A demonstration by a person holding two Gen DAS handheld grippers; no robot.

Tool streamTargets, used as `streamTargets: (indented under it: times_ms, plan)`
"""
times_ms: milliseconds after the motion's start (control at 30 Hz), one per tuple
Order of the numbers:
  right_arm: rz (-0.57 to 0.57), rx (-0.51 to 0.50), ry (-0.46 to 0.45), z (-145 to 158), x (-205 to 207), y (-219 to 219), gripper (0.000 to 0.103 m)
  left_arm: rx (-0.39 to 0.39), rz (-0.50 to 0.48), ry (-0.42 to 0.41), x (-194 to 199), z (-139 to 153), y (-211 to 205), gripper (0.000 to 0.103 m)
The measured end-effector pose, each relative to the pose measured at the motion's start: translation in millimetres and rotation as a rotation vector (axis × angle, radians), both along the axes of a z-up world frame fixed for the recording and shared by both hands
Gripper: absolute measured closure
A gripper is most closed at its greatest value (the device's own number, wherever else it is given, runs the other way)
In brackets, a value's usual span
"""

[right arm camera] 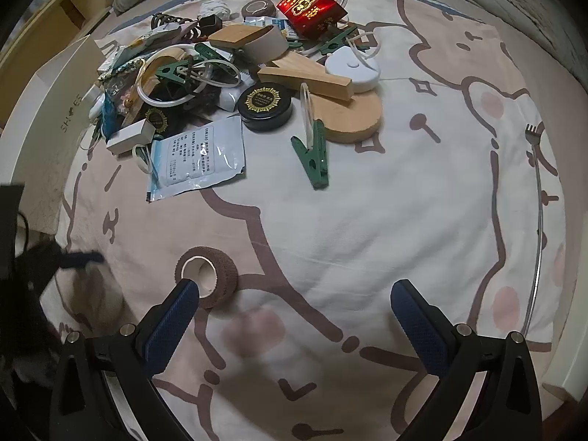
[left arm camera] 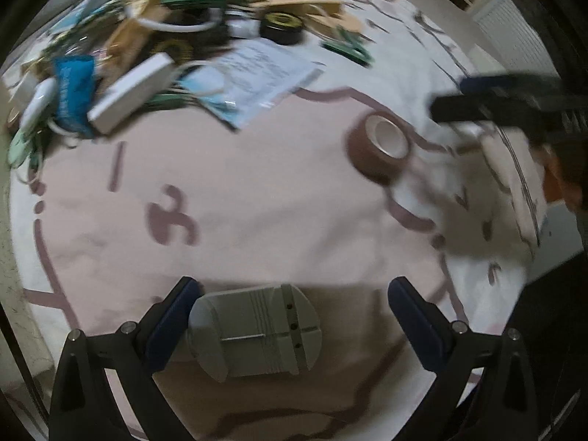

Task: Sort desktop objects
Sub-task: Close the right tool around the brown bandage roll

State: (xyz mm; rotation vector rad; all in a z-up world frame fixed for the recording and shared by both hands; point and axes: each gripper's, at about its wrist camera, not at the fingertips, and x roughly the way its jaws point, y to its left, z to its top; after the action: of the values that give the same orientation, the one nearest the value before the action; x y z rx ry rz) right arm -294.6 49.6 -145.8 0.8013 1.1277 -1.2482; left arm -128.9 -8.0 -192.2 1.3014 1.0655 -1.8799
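My left gripper (left arm camera: 293, 283) is open just above the pink-and-white bed sheet (left arm camera: 239, 191). A grey rounded plastic block (left arm camera: 253, 334) with grooves and small screws lies between its fingers, close to the left pad. A brown tape roll (left arm camera: 378, 150) lies ahead to the right; it also shows beside the left fingertip in the right wrist view (right arm camera: 207, 275). My right gripper (right arm camera: 294, 286) is open over the sheet with nothing between its fingers. A mixed pile (right arm camera: 220, 73) sits farther back.
The pile holds a plastic packet (right arm camera: 198, 154), a green clip (right arm camera: 312, 154), a black round tin (right arm camera: 264, 106), wooden pieces (right arm camera: 352, 117), a white round case (right arm camera: 354, 68) and a red box (right arm camera: 312, 7). A white shoe box (right arm camera: 47, 110) stands left; a metal back scratcher (right arm camera: 536, 198) lies right.
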Motion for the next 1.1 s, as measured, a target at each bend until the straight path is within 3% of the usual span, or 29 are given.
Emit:
streamTargets:
  times_ms: [200, 333, 533, 667, 900, 1000, 1100]
  plan:
    - [0.062, -0.009, 0.003, 3.5, 7.5, 6.7, 0.0, -0.013, -0.041, 0.028, -0.2, 4.7, 13.7, 0.0]
    - [0.08, -0.042, -0.03, 2.6, 11.8, 10.5, 0.0, -0.066, 0.036, 0.08, 13.4, 21.3, 12.9, 0.001]
    - [0.115, -0.164, -0.099, -0.1, 13.7, 27.6, 0.0, -0.205, 0.2, 0.109, 18.6, 36.3, 6.7, 0.002]
    - [0.185, -0.229, -0.082, -9.0, 22.8, 37.0, 0.0, -0.277, 0.265, 0.094, 51.9, 45.0, 17.7, 0.002]
    - [0.297, -0.325, -0.032, -25.4, 28.6, 60.2, 0.0, -0.452, 0.315, 0.051, 55.6, 46.0, 39.4, 0.002]
    - [0.362, -0.336, 0.003, -27.6, 34.6, 67.0, 0.0, -0.451, 0.346, 0.06, 58.4, 42.8, 45.7, 0.002]
    - [0.402, -0.329, 0.022, -30.9, 41.9, 66.4, 0.011, -0.445, 0.35, 0.06, 59.4, 38.4, 51.8, 0.002]
